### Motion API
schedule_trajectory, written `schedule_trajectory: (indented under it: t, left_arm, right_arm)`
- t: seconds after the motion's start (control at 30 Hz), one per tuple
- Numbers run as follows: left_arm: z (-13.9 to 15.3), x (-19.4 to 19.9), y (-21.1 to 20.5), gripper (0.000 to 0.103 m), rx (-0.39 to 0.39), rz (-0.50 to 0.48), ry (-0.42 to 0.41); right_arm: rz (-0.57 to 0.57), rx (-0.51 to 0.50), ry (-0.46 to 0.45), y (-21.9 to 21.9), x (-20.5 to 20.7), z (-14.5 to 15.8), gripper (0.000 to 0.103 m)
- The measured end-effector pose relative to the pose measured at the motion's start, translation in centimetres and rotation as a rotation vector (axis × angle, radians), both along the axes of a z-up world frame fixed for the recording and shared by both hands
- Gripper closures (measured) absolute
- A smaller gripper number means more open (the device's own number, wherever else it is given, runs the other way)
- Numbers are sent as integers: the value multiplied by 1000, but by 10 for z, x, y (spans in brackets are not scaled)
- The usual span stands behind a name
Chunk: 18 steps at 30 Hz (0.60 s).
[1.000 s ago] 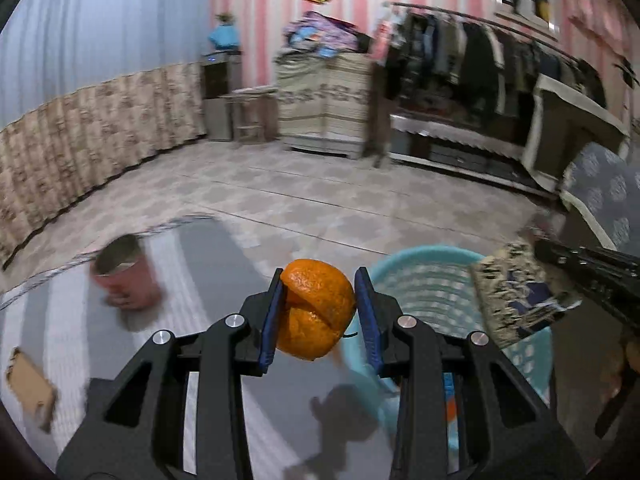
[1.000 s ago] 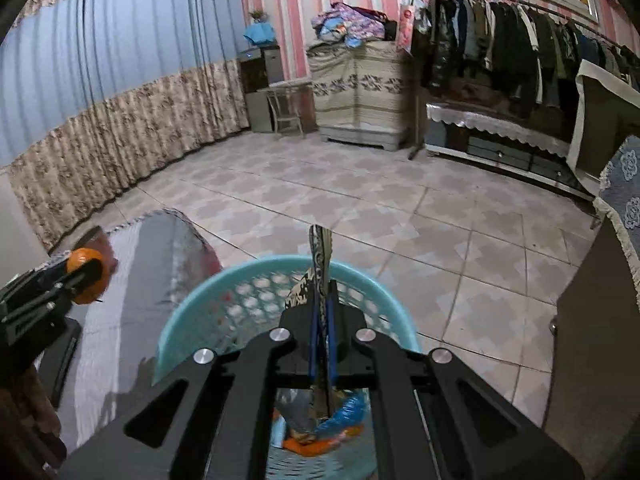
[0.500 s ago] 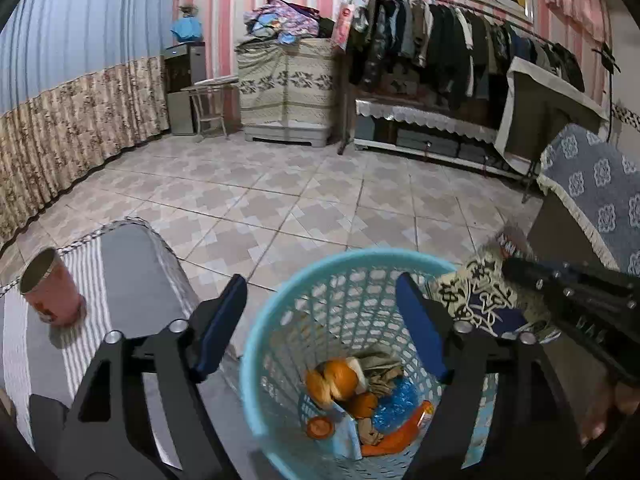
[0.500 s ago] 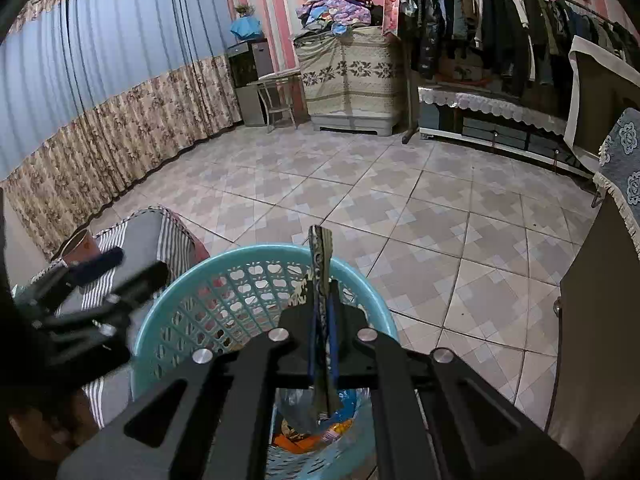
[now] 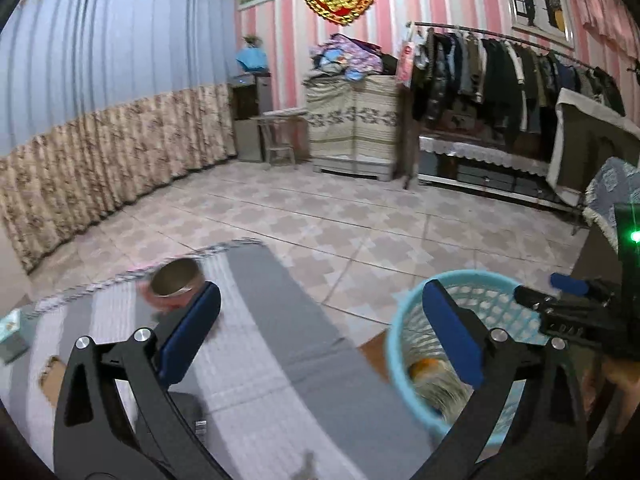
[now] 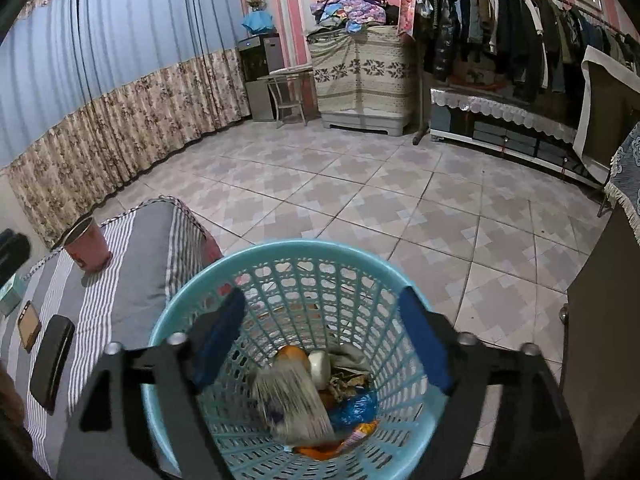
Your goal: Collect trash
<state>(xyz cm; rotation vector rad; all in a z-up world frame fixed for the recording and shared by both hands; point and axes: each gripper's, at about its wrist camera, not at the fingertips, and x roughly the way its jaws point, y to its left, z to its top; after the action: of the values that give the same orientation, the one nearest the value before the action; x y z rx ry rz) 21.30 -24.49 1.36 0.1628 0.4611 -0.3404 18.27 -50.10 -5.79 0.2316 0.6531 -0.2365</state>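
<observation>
Both loads are dropping into the bin; my jaws are standing spread and empty.

My right gripper (image 6: pixel 320 336) has just been opening over the blue basket (image 6: pixel 200 308), and the patterned wrapper (image 6: pixel 292 404) is falling onto the orange (image 6: pixel 294 354). My left gripper (image 5: pixel 320 336), also just opened, is swinging back toward the pink cup (image 5: pixel 176 284) on the striped worktop (image 5: pixel 272 344), likely next.

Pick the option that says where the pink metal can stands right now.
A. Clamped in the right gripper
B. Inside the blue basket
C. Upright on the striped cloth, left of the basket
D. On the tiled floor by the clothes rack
C: the pink metal can stands upright on the striped cloth, left of the blue basket, and the open right gripper holds nothing.
</observation>
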Motion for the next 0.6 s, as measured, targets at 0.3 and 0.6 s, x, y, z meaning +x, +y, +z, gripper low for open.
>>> schedule_trajectory:
  t: [0.3, 0.6]
  left_arm:
    - [15, -33, 75, 5, -41, 136, -56]
    - [16, -76, 129, 5, -63, 196, -66]
  right_arm:
    - [45, -52, -65, 52, -16, 20, 4]
    - [172, -51, -161, 148, -66, 42, 4]
